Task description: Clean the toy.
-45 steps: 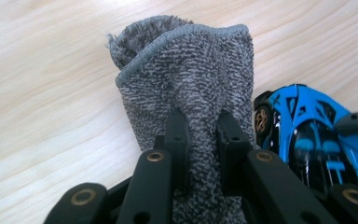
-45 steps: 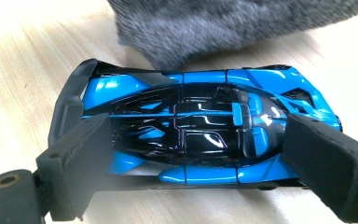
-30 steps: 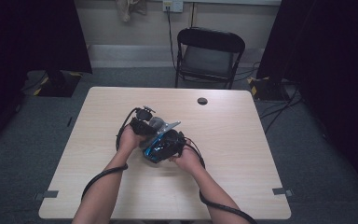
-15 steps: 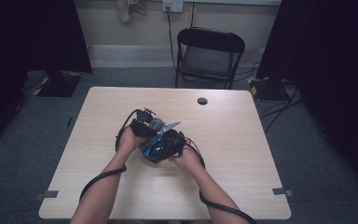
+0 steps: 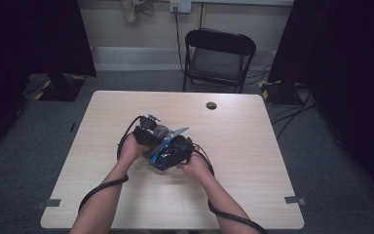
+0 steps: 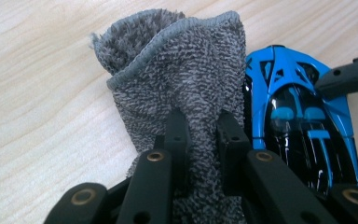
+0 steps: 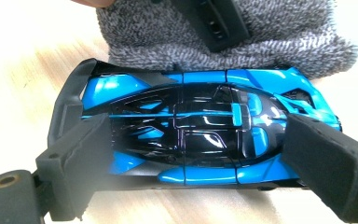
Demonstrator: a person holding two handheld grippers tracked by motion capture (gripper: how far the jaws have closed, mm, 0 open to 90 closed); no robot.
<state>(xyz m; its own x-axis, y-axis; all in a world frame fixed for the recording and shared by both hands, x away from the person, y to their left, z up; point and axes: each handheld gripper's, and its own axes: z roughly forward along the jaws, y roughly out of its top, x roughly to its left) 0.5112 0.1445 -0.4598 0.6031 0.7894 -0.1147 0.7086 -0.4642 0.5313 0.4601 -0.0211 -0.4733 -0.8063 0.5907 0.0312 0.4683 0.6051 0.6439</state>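
Observation:
A blue and black toy car [image 5: 161,157] lies on the wooden table [image 5: 253,161] near its middle. My right gripper [image 7: 198,140] is shut on the toy car [image 7: 200,88], one pad at its tail and the other at its nose. Against the car's far side rests a grey terry cloth [image 7: 279,37]. My left gripper [image 6: 203,135] is shut on the grey cloth [image 6: 177,60], which bunches up between its jaws right beside the car [image 6: 298,121]. In the high view the left gripper [image 5: 146,130] and the right gripper [image 5: 176,148] sit close together, with the cloth [image 5: 162,131] between them.
A small black round object [image 5: 211,105] lies near the table's far edge. A black folding chair [image 5: 219,58] stands behind the table. Cables trail from both grippers toward the near edge. Dark curtains hang on both sides.

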